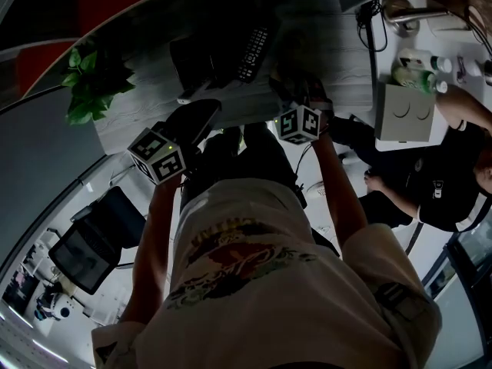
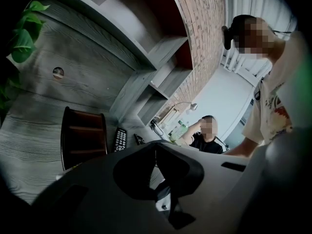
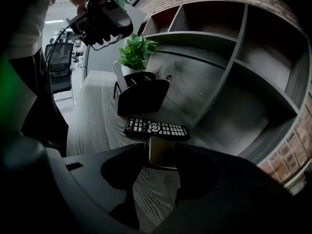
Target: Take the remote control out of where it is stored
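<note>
Right hand-held gripper [image 3: 163, 155], jaws apart, near remote control [image 3: 157, 128] on desk [image 3: 97, 116].

Upper centre: remote control [image 1: 252, 52] is lying on the grey desk [image 1: 154, 91], beside a dark holder [image 1: 194, 61] | centre: right gripper [image 1: 298, 91] is hovering near it | left of centre: left gripper [image 1: 194, 120] is hanging at the desk edge | upper left: plant [image 1: 88, 83] is standing

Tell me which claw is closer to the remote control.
The right claw: the remote control lies on the desk just beyond its open jaws. The left claw hangs farther back, jaws together.
</note>
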Motion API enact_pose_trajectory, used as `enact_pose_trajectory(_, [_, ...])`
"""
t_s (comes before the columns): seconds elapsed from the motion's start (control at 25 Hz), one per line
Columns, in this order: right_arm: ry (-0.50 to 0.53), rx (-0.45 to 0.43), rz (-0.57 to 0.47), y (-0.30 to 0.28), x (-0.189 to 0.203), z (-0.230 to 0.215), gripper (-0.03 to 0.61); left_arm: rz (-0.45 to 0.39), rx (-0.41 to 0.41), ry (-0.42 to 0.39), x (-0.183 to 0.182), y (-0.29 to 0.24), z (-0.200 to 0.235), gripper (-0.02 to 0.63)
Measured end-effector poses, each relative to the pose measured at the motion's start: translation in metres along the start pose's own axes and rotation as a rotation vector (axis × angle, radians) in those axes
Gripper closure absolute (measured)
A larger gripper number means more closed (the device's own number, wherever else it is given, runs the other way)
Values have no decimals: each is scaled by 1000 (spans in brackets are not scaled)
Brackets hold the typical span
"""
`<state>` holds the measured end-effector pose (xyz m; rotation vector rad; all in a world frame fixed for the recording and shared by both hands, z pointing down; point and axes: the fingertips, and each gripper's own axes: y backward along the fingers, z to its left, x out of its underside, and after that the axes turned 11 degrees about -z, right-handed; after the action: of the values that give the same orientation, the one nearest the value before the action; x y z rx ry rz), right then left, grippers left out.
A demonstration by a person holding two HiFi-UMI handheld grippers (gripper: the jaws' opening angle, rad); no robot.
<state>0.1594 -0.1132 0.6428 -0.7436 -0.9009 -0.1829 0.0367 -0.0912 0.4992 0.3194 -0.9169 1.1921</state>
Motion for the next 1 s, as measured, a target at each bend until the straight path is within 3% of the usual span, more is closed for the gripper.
enact_pose_trajectory(0.36, [-308, -66, 48, -12, 29, 10, 400, -36, -44, 4, -7, 10, 6, 607])
enact_pose_trajectory(0.56, [-598, -33, -40, -15, 19, 1, 400, -53, -63, 10, -9, 16, 9, 607])
enact_pose_trajectory(0.64, [-624, -42, -34, -16, 20, 1, 400, -63, -65, 10, -11, 17, 8, 607])
enact_pose_trajectory(0.76, [-584, -61, -29, -12, 10, -2, 400, -77, -62, -2, -15, 18, 3, 607])
enact_pose_trajectory(1.0, [-525, -92, -136, 3, -51, -17, 411, -100, -40, -30, -20, 27, -13, 607])
